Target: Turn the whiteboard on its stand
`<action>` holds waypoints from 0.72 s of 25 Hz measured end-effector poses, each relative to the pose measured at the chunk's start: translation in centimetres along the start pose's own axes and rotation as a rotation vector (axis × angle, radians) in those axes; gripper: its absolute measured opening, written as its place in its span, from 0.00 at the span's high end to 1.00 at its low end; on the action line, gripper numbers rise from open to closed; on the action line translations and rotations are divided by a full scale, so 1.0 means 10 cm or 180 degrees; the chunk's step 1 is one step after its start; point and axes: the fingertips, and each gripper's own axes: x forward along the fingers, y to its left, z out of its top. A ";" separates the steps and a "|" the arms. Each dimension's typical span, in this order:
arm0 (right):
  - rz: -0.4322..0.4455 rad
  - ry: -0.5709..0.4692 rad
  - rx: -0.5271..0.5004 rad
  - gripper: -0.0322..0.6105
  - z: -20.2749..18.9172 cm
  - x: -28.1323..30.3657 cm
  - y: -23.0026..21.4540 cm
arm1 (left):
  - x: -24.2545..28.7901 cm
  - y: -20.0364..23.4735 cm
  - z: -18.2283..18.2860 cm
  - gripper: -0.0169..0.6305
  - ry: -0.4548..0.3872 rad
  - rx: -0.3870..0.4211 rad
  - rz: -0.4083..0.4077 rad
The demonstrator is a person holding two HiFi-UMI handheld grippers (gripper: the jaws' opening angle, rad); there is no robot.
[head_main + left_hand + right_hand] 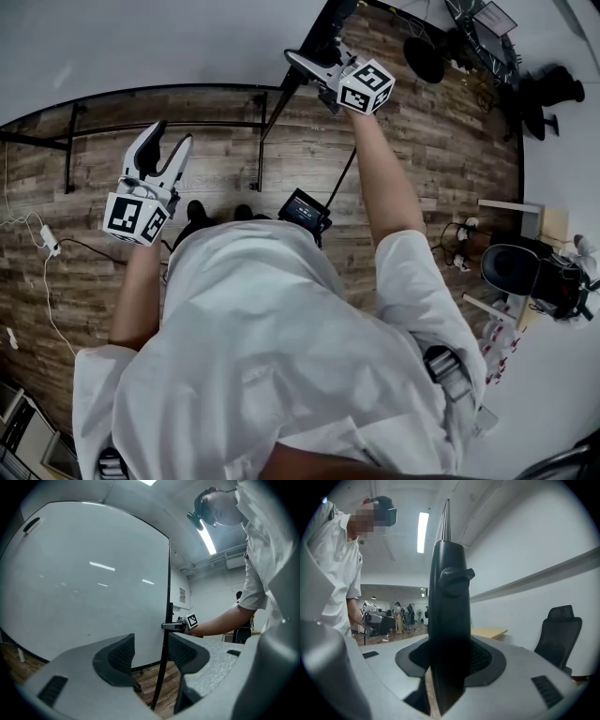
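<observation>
The whiteboard (141,47) fills the top of the head view, a big white panel in a thin black frame, on a black stand (262,131). In the left gripper view the whiteboard (84,573) faces me, its right frame edge (168,592) upright. My right gripper (319,70) is shut on that frame edge. In the right gripper view the black frame edge (447,611) stands between the pads of my right gripper (447,660), which press on it. My left gripper (164,155) is open and apart from the board, lower left. Nothing is between the jaws of my left gripper (151,651).
The stand's floor bars (70,150) run along the wooden floor under the board. White cables (47,244) lie at the left. A black office chair (511,267) stands at the right, also seen as a chair (558,634) near a table (487,632). People (401,616) stand far back.
</observation>
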 end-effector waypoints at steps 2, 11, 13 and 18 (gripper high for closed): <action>-0.0011 0.0003 0.0000 0.67 -0.01 -0.05 -0.01 | 0.03 -0.05 -0.01 0.62 0.0001 0.0000 -0.0017; -0.0028 0.0014 0.0004 0.67 0.00 -0.31 -0.09 | 0.10 -0.25 -0.02 0.62 0.0030 0.0013 -0.0023; -0.0029 0.0022 0.0004 0.67 -0.02 -0.34 -0.10 | 0.10 -0.24 -0.04 0.62 0.0029 0.0016 -0.0018; -0.0049 0.0037 0.0002 0.67 -0.05 -0.36 -0.13 | 0.10 -0.20 -0.06 0.62 0.0042 0.0036 -0.0028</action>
